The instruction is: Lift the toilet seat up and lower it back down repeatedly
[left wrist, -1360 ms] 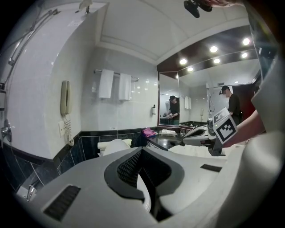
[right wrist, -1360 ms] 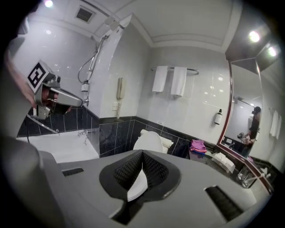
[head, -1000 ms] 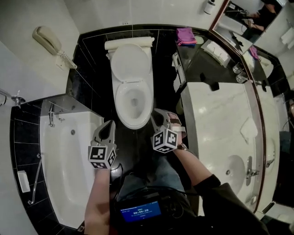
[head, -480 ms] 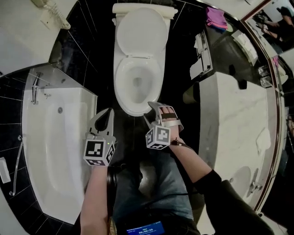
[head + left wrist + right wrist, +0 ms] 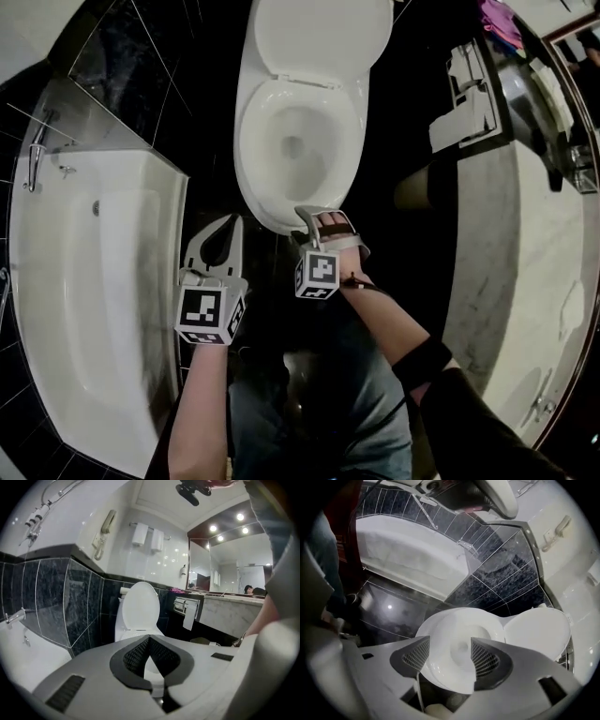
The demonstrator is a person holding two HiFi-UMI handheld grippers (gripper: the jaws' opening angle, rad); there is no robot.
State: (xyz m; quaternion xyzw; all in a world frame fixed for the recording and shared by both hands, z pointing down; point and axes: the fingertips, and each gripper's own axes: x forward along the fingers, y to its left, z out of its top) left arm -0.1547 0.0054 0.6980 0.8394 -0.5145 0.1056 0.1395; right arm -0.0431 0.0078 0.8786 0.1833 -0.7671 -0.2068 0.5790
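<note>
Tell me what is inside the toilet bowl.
Inside the toilet bowl only bare white porcelain and the drain hollow show; no loose object. The right gripper, fingers just opened and gripping nothing, covers part of the front rim; under the seat is hidden.

White toilet (image 5: 298,141) (black marbled wall tiles (image 5: 117,61))

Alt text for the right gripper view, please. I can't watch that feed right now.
The right gripper, its jaws just opened wide, frames the front of a white toilet seat in the gap without gripping it. The lid is raised, at right; a bathtub and black wall tiles fill the background.
</note>
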